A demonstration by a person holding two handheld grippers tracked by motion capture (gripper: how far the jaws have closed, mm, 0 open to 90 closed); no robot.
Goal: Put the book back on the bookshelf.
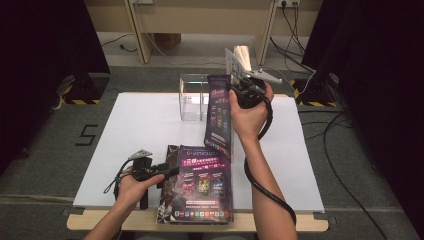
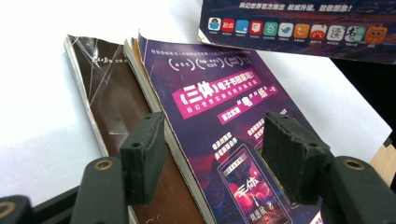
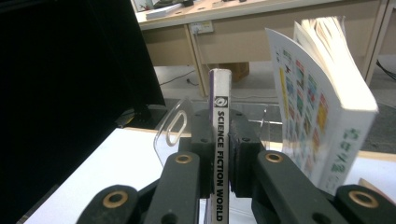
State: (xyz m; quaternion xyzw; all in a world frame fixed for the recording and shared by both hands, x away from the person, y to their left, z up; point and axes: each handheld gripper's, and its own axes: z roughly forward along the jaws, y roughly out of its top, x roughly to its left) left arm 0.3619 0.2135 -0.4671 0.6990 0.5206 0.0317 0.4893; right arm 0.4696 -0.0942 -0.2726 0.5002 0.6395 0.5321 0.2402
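The right gripper [image 3: 219, 158] is clamping the magazine [image 1: 219, 115] by its spine, needing it upright while nearing the clear holder [image 1: 192, 97]; the left gripper [image 2: 212, 154] is gaping over the stack [image 2: 205, 121].

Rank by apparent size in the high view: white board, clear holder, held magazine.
1. White board, by far.
2 and 3. Held magazine and clear holder look alike; the raised magazine is nearer the camera, so unranked.
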